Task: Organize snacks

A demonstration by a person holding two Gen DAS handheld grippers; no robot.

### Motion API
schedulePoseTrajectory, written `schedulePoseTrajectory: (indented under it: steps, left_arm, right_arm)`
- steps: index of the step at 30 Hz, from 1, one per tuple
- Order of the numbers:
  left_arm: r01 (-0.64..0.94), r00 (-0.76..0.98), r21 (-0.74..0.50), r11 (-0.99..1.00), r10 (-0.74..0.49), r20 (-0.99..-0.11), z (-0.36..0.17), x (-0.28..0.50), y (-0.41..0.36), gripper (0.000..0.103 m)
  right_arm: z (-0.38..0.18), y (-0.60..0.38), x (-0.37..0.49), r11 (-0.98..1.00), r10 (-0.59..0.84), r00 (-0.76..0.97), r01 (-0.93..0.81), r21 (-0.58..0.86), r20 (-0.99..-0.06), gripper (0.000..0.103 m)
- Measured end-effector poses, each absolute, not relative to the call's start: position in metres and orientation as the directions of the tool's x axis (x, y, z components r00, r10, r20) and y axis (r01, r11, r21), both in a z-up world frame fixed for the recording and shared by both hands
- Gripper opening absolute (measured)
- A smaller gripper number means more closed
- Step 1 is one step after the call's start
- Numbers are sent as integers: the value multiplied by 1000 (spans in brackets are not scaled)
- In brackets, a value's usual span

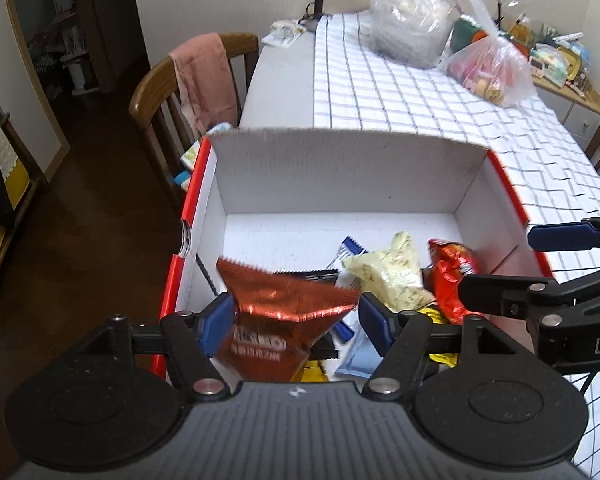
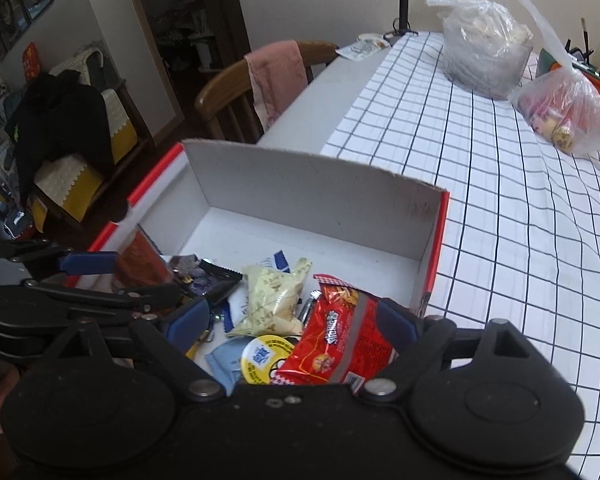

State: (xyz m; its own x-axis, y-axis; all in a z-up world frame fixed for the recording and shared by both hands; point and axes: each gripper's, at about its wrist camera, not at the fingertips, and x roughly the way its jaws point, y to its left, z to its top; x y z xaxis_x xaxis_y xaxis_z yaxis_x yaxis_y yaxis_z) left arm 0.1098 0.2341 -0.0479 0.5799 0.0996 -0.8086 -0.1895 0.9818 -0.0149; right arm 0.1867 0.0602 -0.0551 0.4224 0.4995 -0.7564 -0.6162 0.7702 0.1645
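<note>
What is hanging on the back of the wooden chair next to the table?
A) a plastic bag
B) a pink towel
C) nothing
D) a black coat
B: a pink towel is draped over the backrest of the wooden chair beside the table; the plastic bags sit on the tablecloth instead.

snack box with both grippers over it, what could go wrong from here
1. The copper-red foil packet stands between the left hand-held gripper pads and may snag and lift out.
2. The box sits at the table edge beside the chair; a nudge could tip it off.
</note>
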Motion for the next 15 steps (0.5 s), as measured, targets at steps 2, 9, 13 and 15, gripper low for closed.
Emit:
schedulePoseTrajectory:
  steps: [2,9,13,15]
  left_arm:
    - [-185,597,-24,983,93,-797,-42,105,232,71]
    - [-178,651,-60,982,72,-756,-22,88,225,75]
    - [-176,675,-67,982,71,-734,-13,80,219,77]
    - [-174,687,-76,982,66,-724,-8,75,217,79]
  right_arm:
    - [-49,56,183,767,512,426,-617,174,-745,91]
    - [-36,38,169,768,538,445,-609,198,-716,92]
    - [-28,27,162,776,549,454,-589,226,-701,102]
    - [-24,21,158,776,558,463,-585,235,-689,102]
